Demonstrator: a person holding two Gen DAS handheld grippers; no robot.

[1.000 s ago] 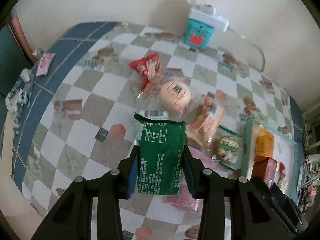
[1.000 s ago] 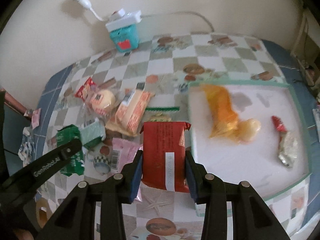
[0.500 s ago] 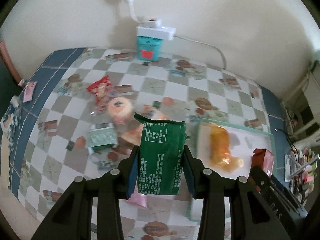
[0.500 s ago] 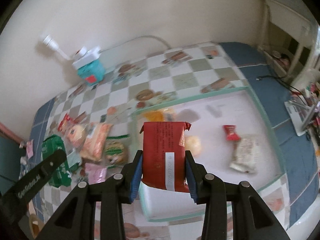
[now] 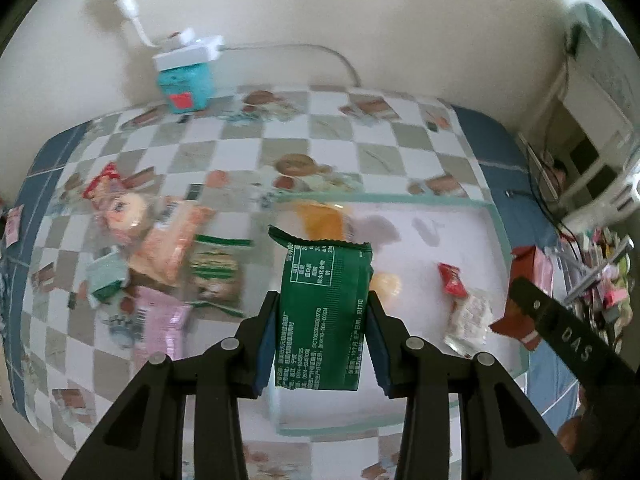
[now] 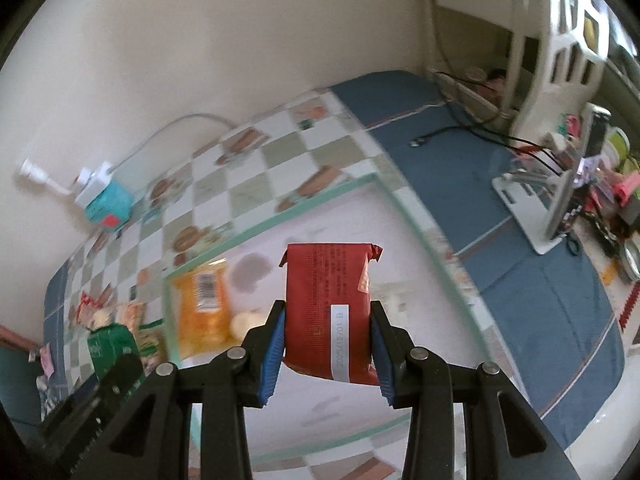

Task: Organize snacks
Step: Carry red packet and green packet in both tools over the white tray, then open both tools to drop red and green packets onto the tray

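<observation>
My left gripper [image 5: 322, 334] is shut on a green snack packet [image 5: 326, 308], held above the near left part of the white tray [image 5: 424, 200]. My right gripper [image 6: 327, 340] is shut on a red snack packet [image 6: 328, 304] above the tray's [image 6: 420, 224] middle. In the left wrist view the red packet [image 5: 524, 292] and the right gripper's finger [image 5: 568, 332] show at the tray's right rim. An orange packet [image 5: 322, 220], a round yellow snack [image 5: 386, 284], a small red candy [image 5: 450, 278] and a white wrapped snack [image 5: 468, 316] lie in the tray.
Several loose snacks lie left of the tray on the checkered cloth: a pink packet [image 5: 158, 320], an orange-striped packet [image 5: 176, 244], a green-edged biscuit pack [image 5: 214, 266]. A teal box with a power strip [image 5: 186, 76] stands by the wall. Cluttered desk items [image 6: 580, 176] sit right.
Both grippers have swung to the right from over the loose snack pile to above the tray, each keeping its packet. The views have also rolled.
</observation>
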